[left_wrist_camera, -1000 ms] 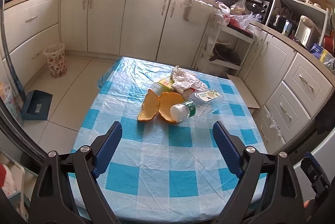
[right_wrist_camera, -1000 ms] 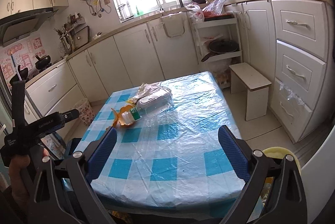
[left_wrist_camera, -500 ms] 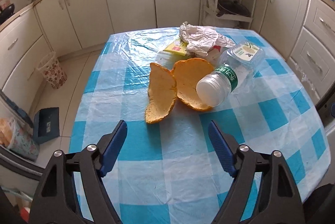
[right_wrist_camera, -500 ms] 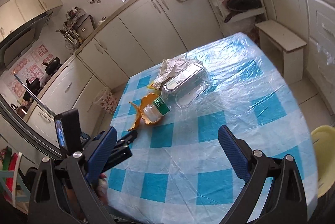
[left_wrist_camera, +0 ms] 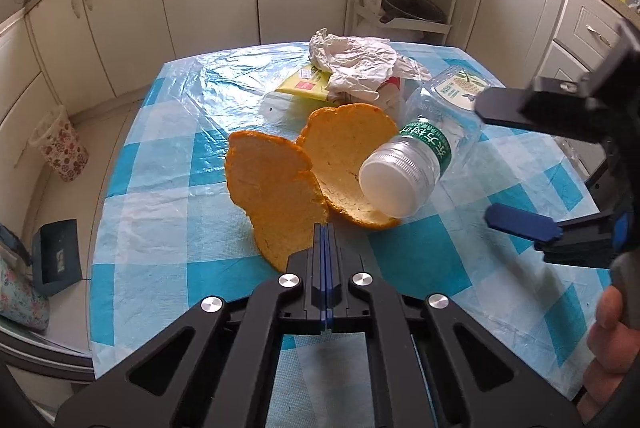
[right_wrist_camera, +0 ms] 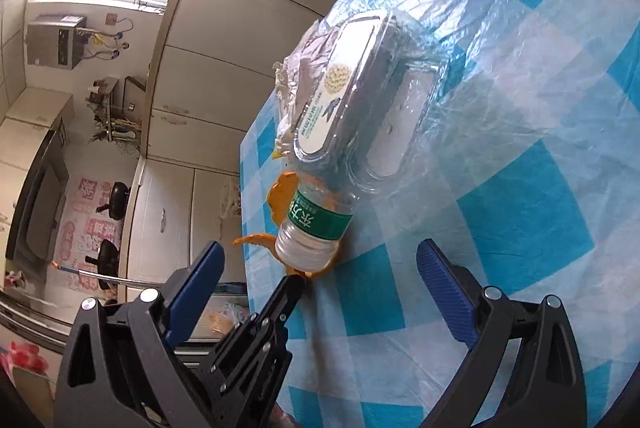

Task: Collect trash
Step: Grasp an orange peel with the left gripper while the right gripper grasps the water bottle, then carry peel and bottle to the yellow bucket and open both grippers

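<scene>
Orange peel [left_wrist_camera: 276, 196], nearer piece, now sits pinched at its lower edge between the left gripper [left_wrist_camera: 325, 232] fingers; they were spread wide half a second ago and are now pressed together on it. Left camera has closed in on the pile since then. The left gripper's tip meets the peel edge under the bottle in the right view [right_wrist_camera: 298, 278].

Right gripper [right_wrist_camera: 320, 282] has swung in from the side: it shows at the right edge of the left view [left_wrist_camera: 516, 164], which it did not before. Its fingers stand wide apart, holding nothing, lined up toward the bottle's base end but not touching it.

Count on the worktop [left_wrist_camera: 160, 188], blue-and-white check cloth under clear film:
- 2 orange peel pieces, second one [left_wrist_camera: 344, 156] just behind the first, cupped open
- 1 plastic bottle [left_wrist_camera: 408, 168], green label, lying on its side, base end resting on the second peel
- 1 clear plastic clamshell box [right_wrist_camera: 368, 84], labelled lid, touching the bottle's far end
- 1 crumpled white paper [left_wrist_camera: 356, 62] on top of the pile at the back
- 1 yellow packet [left_wrist_camera: 304, 86] partly under the paper
- 1 white carton-like item under the paper, mostly hidden, cannot tell what

Off the worktop: 1 floral bin [left_wrist_camera: 60, 144] on the floor at left, well apart from the worktop.
</scene>
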Demonstrator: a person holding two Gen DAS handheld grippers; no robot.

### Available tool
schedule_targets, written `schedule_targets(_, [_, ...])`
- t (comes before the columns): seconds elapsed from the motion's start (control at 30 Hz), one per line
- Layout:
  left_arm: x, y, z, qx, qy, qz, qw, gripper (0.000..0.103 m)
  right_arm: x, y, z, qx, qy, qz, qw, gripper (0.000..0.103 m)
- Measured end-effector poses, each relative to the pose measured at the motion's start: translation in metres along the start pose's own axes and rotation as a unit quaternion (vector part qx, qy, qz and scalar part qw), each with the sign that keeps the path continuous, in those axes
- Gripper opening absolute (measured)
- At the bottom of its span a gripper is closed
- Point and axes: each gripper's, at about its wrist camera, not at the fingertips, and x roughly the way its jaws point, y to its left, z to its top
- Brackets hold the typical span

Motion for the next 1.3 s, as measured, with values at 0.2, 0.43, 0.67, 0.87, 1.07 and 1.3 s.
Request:
schedule_targets(0.2, [-0.013, 0.010, -0.003, -0.003, -0.011, -0.019, 0.9998, 0.000, 0.013, 0.005, 0.005, 0.033, -0.011, 0.017, 0.999, 0.093])
schedule_targets(0.43, [-0.024, 0.020, -0.010, -0.016, -0.017, -0.029, 0.9993, 0.000, 0.031, 0.013, 0.008, 0.039, -0.028, -0.012, 0.999, 0.067])
schedule_targets(0.67, [-0.018, 0.002, -0.019, 0.048, -0.004, 0.002, 0.9988, 0.007, 0.028, -0.001, 0.008, 0.046, -0.020, -0.003, 0.999, 0.042])
schedule_targets(0.87, [-0.022, -0.022, -0.018, 0.089, -0.026, 0.037, 0.9950, 0.050, 0.015, -0.008, 0.008, 0.043, -0.023, 0.003, 0.999, 0.042])
schedule_targets(1.07, [-0.007, -0.021, -0.006, 0.089, -0.019, 0.099, 0.9909, 0.057, 0.008, -0.007, 0.008, 0.042, -0.015, 0.014, 0.999, 0.042])
schedule_targets(1.3, [-0.005, 0.008, 0.000, 0.019, 0.003, 0.044, 0.9989, 0.004, -0.014, 0.003, 0.005, 0.026, -0.011, 0.037, 0.999, 0.042])
